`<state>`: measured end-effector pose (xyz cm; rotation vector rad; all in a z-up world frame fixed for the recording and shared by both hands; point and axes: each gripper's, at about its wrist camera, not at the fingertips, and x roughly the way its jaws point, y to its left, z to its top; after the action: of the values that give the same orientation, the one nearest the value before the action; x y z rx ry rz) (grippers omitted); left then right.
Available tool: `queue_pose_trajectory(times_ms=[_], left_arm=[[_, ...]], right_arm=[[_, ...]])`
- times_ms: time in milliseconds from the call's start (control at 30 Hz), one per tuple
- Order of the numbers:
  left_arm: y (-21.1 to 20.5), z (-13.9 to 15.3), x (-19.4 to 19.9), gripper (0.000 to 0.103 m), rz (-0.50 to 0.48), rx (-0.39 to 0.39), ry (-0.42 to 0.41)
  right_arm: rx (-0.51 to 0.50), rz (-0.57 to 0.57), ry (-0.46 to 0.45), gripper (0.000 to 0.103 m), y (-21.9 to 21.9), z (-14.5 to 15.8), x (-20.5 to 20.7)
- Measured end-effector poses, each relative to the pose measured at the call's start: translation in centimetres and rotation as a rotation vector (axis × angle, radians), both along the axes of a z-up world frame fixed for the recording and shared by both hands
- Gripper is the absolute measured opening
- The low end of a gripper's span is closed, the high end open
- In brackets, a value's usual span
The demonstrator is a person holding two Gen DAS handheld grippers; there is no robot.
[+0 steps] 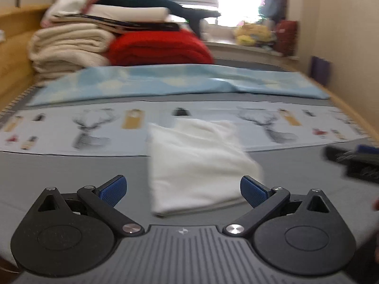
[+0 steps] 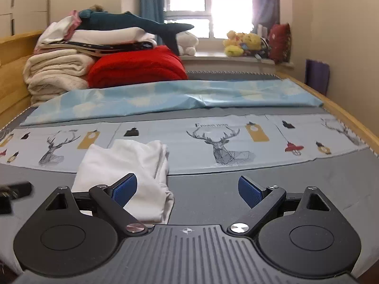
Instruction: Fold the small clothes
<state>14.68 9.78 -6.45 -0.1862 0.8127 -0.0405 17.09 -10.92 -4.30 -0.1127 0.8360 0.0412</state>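
A white garment (image 1: 196,163) lies folded into a narrow stack on the grey bed surface (image 1: 71,172). My left gripper (image 1: 183,190) is open and empty just in front of its near edge, a blue pad on either side. In the right wrist view the same garment (image 2: 123,165) lies left of centre. My right gripper (image 2: 187,190) is open and empty, its left pad over the garment's right part, the rest over bare grey surface. The right gripper also shows blurred at the right edge of the left wrist view (image 1: 355,161).
A deer-print cloth (image 2: 225,139) and a light blue sheet (image 2: 165,97) lie across the bed behind the garment. Stacked cream blankets (image 2: 54,73), a red blanket (image 2: 137,68) and a plush shark (image 2: 132,23) sit at back left. A wooden bed rail (image 2: 350,118) runs along the right.
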Motion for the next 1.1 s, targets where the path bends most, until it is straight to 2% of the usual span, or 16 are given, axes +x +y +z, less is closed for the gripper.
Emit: queue_pose_trajectory(times_ms=[100, 133, 233, 400, 533, 733, 833, 1100], left_arm=[[-1.3, -0.6, 0.3, 0.102, 0.013, 0.077, 0.019], [-1.4, -0.8, 0.4, 0.102, 0.020, 0.081, 0.028], [-1.5, -1.2, 0.7, 0.102, 0.044, 0.050, 0.060], [-1.3, -1.6, 0.5, 0.102, 0.054, 0.012, 0.097], [-1.6, -1.7, 0.3, 0.102, 0.057, 0.026, 0.096], [-1.0, -2.2, 0.6, 0.102, 0.085, 0.000, 0.123], [-0.6, -2.5, 0.8, 0.102, 0.102, -0.041, 0.145], [-1.0, -3.3, 1.3, 0.102, 0.099, -0.053, 0.185]], right_arm=[[-0.034, 0.026, 0.024, 0.094, 0.3, -0.4, -1.2], [-0.036, 0.036, 0.026, 0.094, 0.4, -0.5, -1.5], [-0.043, 0.051, 0.035, 0.094, 0.4, -0.4, -1.7], [-0.006, -0.001, 0.052, 0.094, 0.1, -0.3, -1.5], [0.014, -0.002, 0.067, 0.094, 0.5, -0.5, -1.4], [0.007, 0.015, 0.087, 0.094, 1.3, -1.3, -0.9], [0.018, 0.010, 0.098, 0.094, 1.6, -1.7, -0.6], [0.011, 0.029, 0.116, 0.094, 2.6, -2.3, -0.5]])
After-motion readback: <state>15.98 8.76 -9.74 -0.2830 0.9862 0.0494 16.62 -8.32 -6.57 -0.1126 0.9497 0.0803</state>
